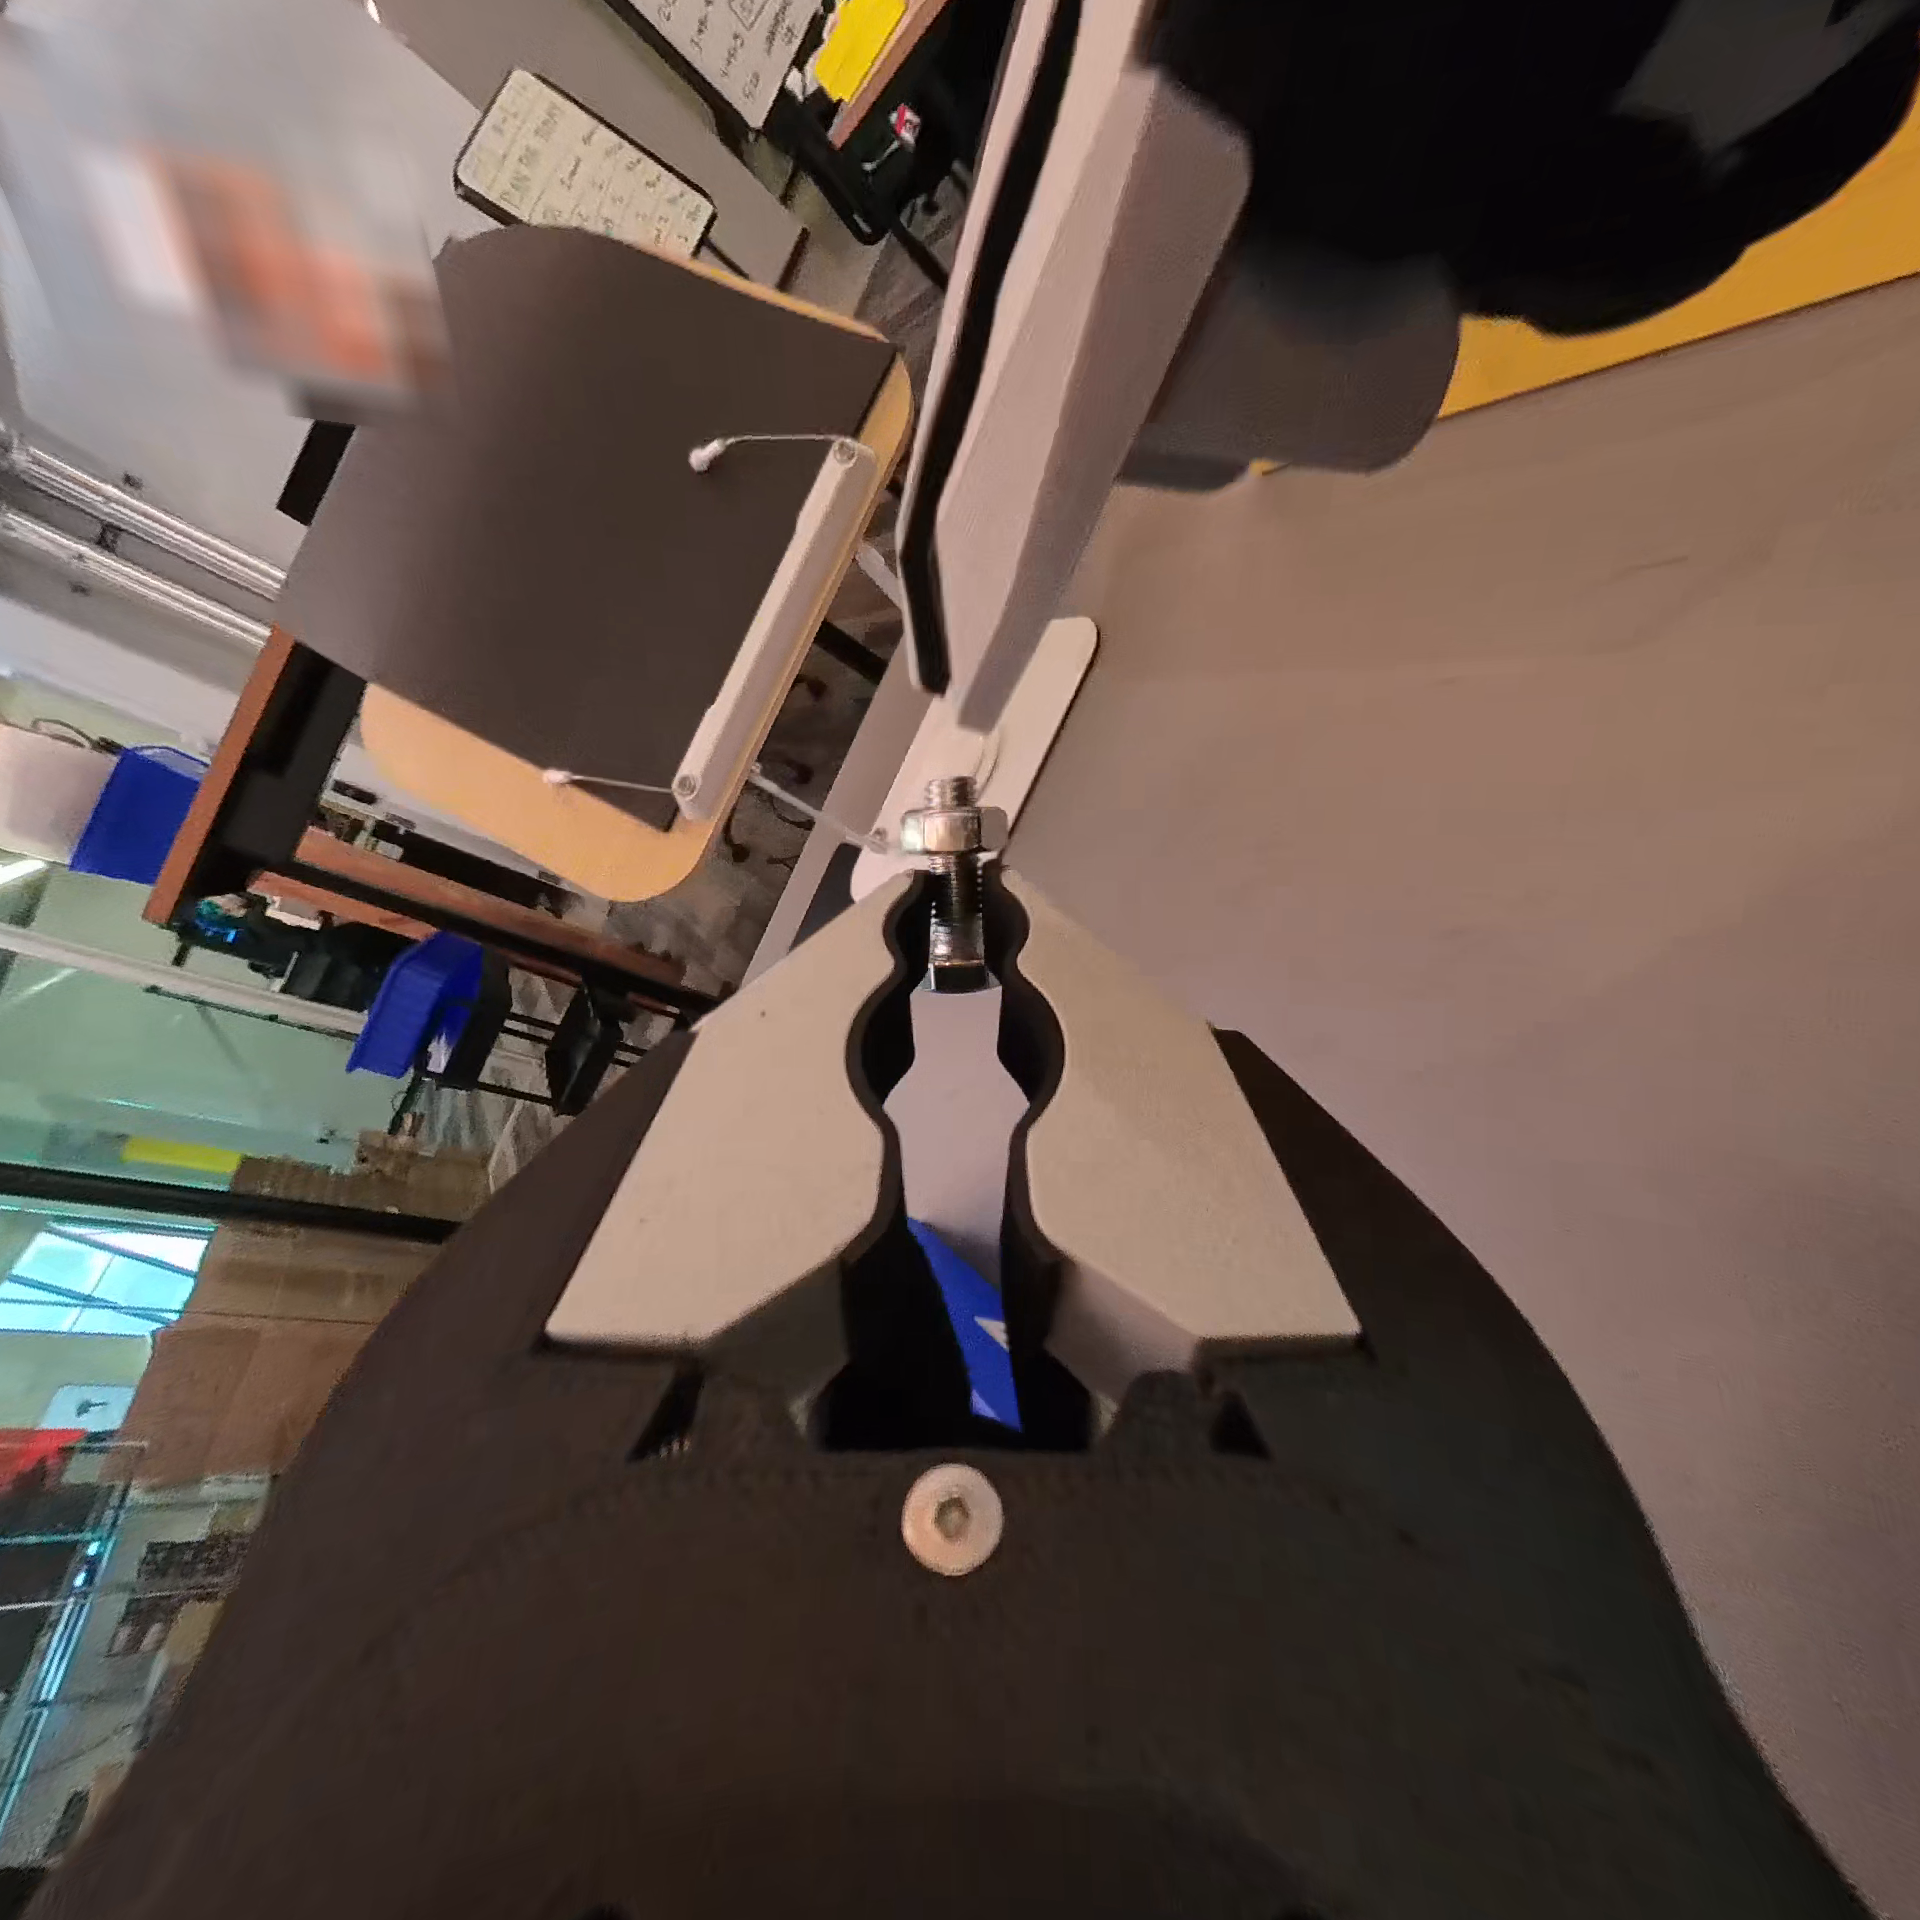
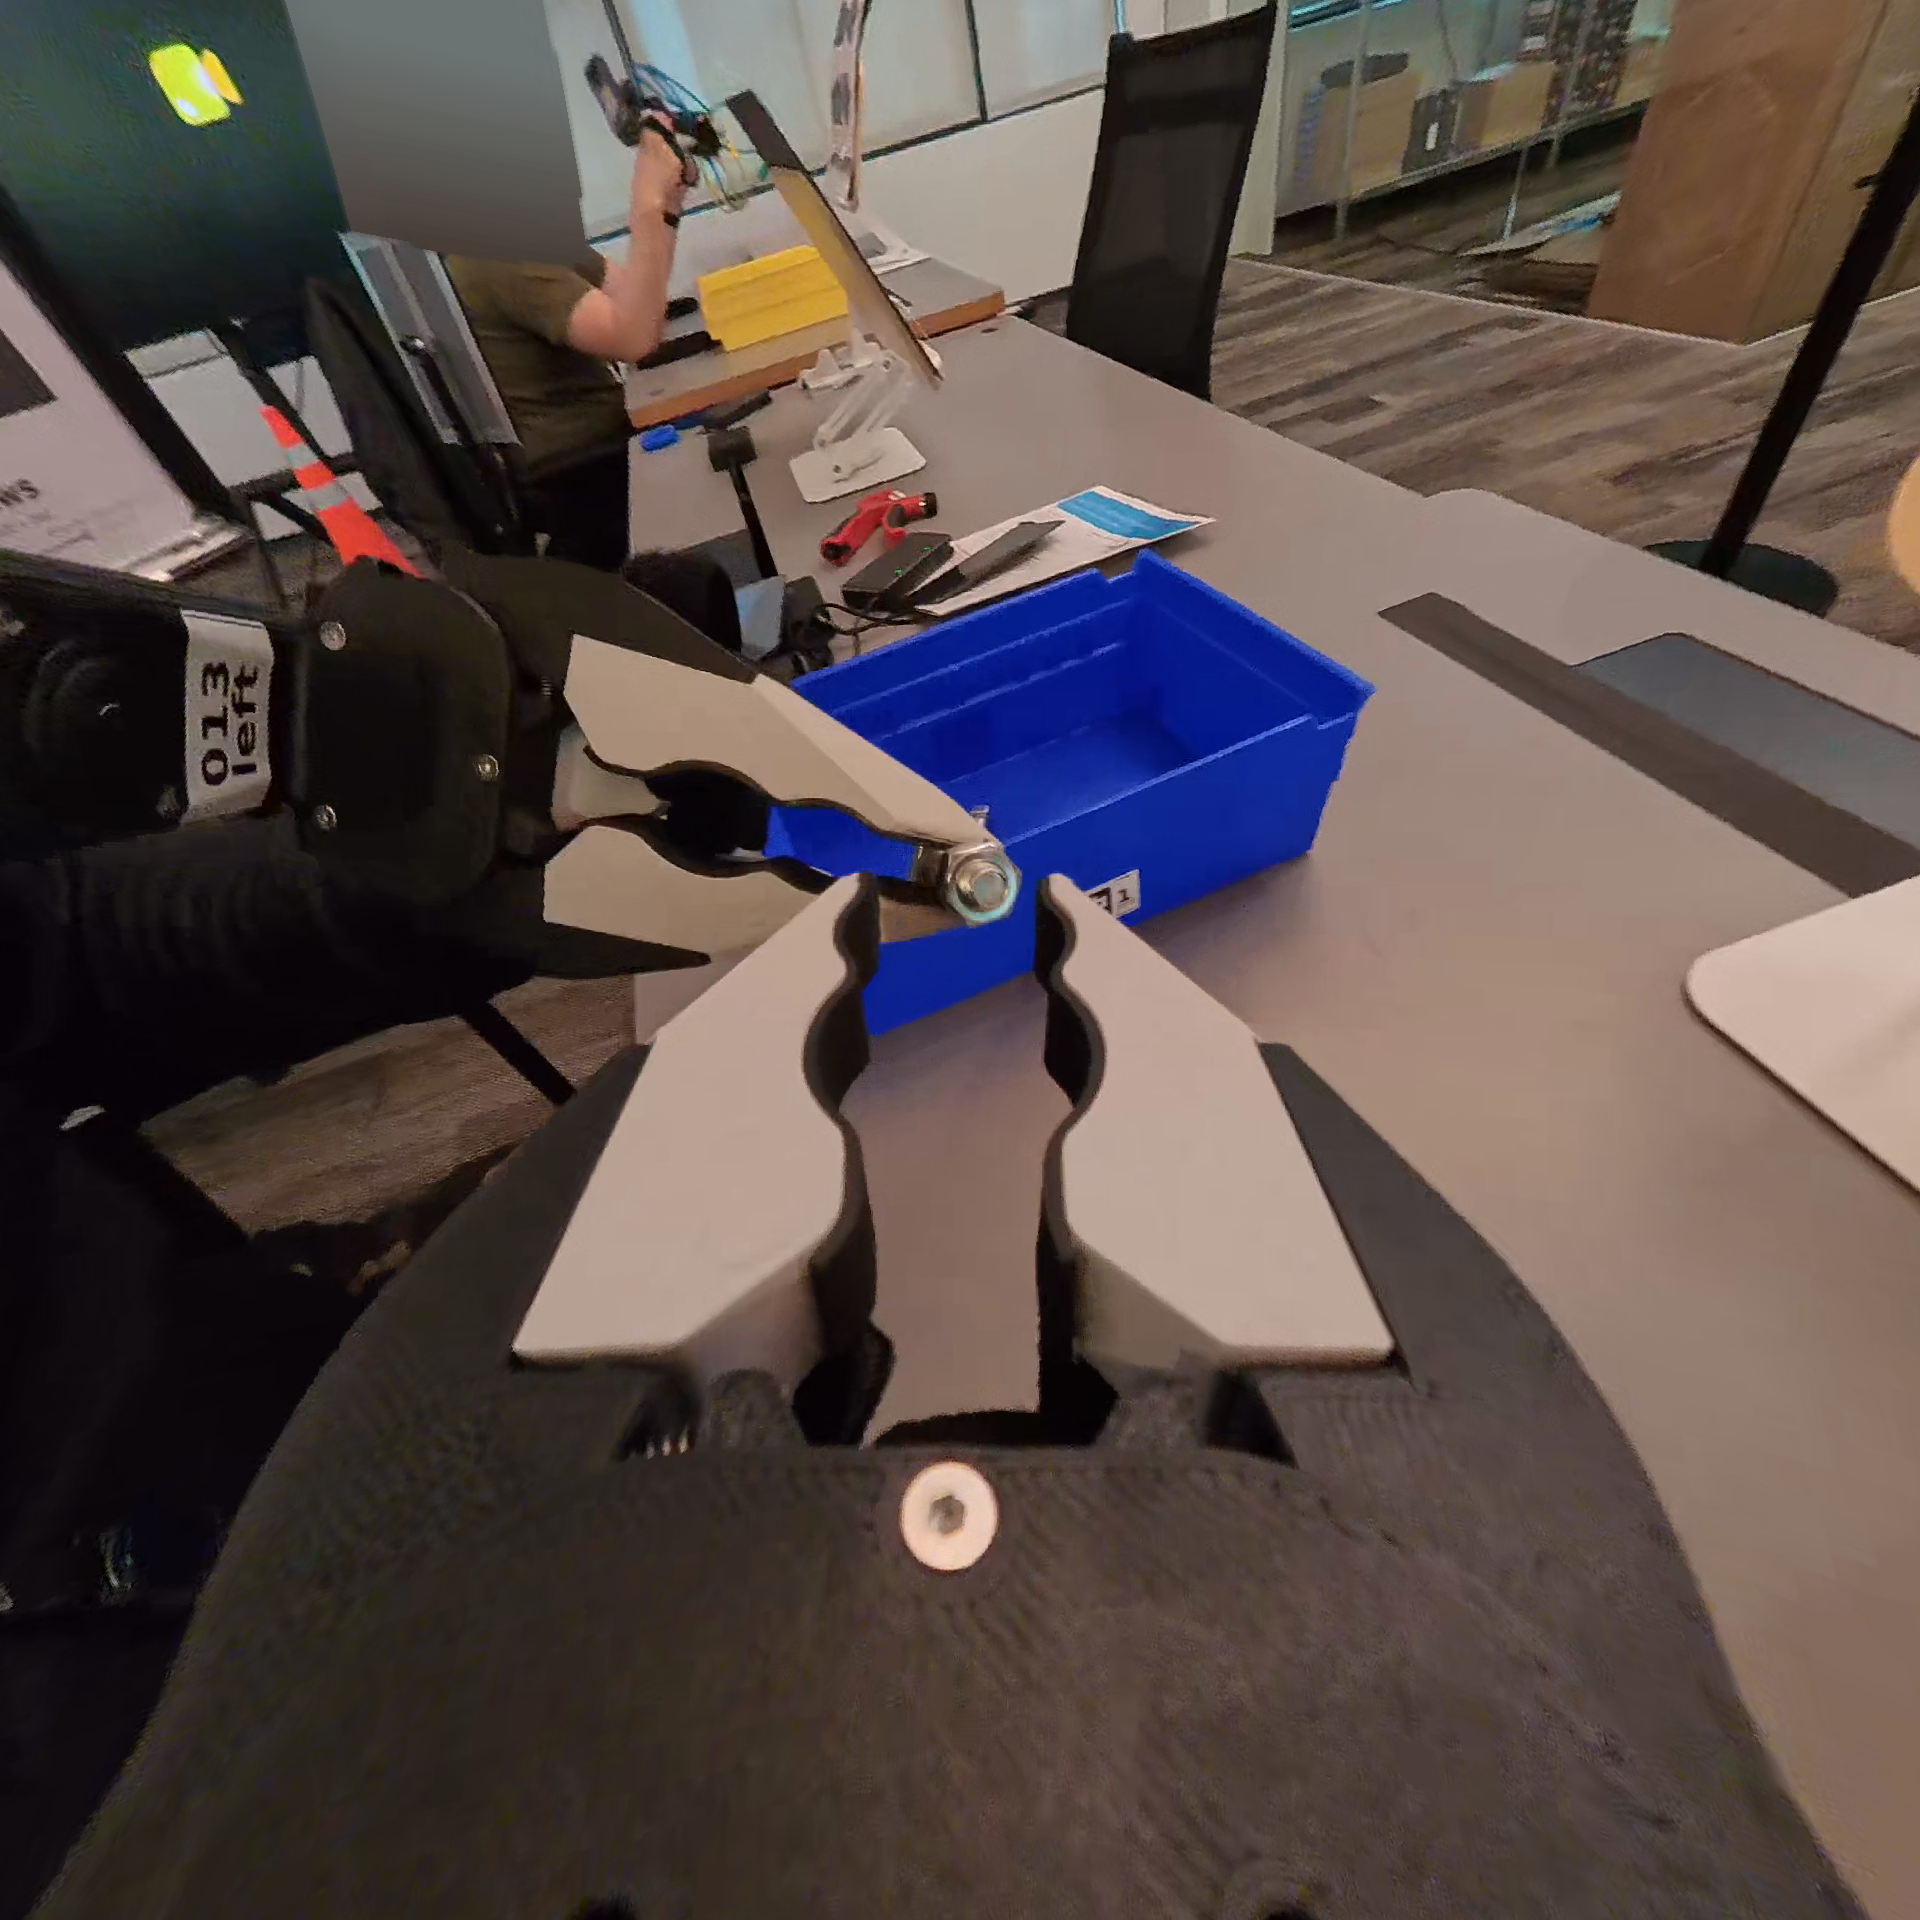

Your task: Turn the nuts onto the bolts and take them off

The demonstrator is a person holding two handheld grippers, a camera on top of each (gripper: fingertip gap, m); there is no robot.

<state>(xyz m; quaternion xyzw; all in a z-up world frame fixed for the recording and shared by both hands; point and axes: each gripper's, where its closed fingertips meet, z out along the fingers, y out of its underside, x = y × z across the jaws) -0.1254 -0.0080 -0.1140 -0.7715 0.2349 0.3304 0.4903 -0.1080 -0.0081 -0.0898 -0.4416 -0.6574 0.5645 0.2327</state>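
Bolt [image 1: 954, 928] sits clamped in my left tool [image 1: 957, 883], its nut [image 2: 977, 879] threaded near the free end. My right tool [image 2: 951, 902] stands apart just before that nut, above the grey bench [image 2: 1455, 1039], near the blue bin [image 2: 1081, 748].

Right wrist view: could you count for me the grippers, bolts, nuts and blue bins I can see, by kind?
Grippers: 2, the right gripper and the left gripper
Bolts: 1, the bolt
Nuts: 1, the nut
Blue bins: 1, the blue bin
Total: 5
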